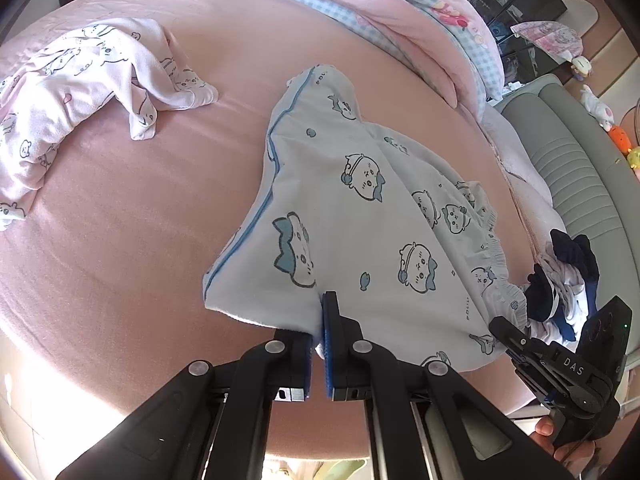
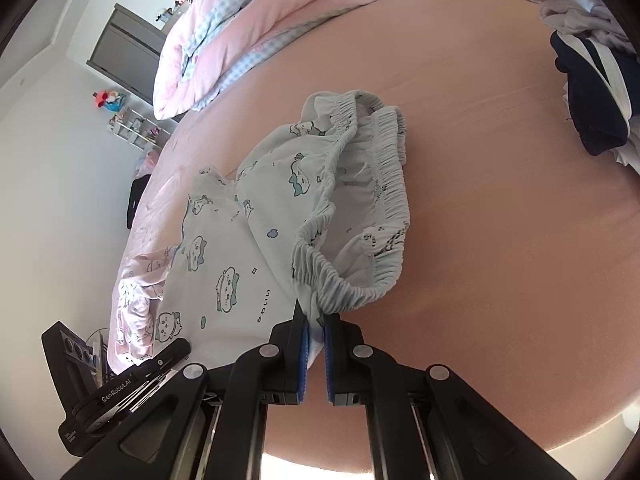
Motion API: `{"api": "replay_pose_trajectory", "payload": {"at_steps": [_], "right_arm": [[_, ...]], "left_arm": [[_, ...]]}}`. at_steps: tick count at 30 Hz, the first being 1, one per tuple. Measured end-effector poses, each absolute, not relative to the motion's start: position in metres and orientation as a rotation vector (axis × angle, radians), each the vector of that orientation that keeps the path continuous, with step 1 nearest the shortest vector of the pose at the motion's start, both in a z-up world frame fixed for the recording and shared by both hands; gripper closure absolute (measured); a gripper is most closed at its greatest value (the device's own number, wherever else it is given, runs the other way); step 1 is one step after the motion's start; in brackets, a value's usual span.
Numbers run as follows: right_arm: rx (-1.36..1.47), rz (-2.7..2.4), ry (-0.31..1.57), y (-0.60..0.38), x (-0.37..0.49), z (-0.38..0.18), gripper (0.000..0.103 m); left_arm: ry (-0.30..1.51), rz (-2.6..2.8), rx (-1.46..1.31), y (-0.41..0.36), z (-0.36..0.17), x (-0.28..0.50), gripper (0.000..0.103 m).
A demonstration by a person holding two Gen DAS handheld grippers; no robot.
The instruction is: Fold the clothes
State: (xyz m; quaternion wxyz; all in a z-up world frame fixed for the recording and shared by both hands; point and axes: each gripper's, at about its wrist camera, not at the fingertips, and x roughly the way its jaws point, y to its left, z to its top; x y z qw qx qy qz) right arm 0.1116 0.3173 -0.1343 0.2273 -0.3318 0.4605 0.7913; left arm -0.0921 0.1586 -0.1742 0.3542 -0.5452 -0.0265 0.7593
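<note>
A pair of white pyjama shorts (image 1: pixel 352 216) with blue cartoon animals and blue piping lies on the pink bed (image 1: pixel 120 240). My left gripper (image 1: pixel 317 320) is shut on the hem of one leg near the bed's front edge. My right gripper (image 2: pixel 315 326) is shut on the elastic waistband (image 2: pixel 360 284) of the same shorts (image 2: pixel 240 264). The right gripper also shows in the left wrist view (image 1: pixel 520 344), at the waistband end. The left gripper shows in the right wrist view (image 2: pixel 168 356), at the lower left.
A crumpled pink pyjama top (image 1: pixel 80 92) lies at the far left of the bed. A pink and blue-checked quilt (image 1: pixel 380 12) is heaped at the back. A pile of navy and white clothes (image 2: pixel 592 92) sits at the right. A grey headboard (image 1: pixel 580 168) runs along the right.
</note>
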Motion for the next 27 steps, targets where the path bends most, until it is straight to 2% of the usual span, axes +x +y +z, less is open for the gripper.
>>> {"api": "replay_pose_trajectory", "payload": {"at_steps": [24,27], "right_arm": [[-0.919,2.090,1.317,0.310,0.155,-0.143,0.100],[-0.905,2.068,1.332,0.312,0.162,-0.145,0.100]], "left_arm": [[-0.095,1.993,-1.428,0.128,-0.174,-0.088,0.100],[-0.204,1.958,-1.513,0.118,-0.187,-0.102,0.100]]}}
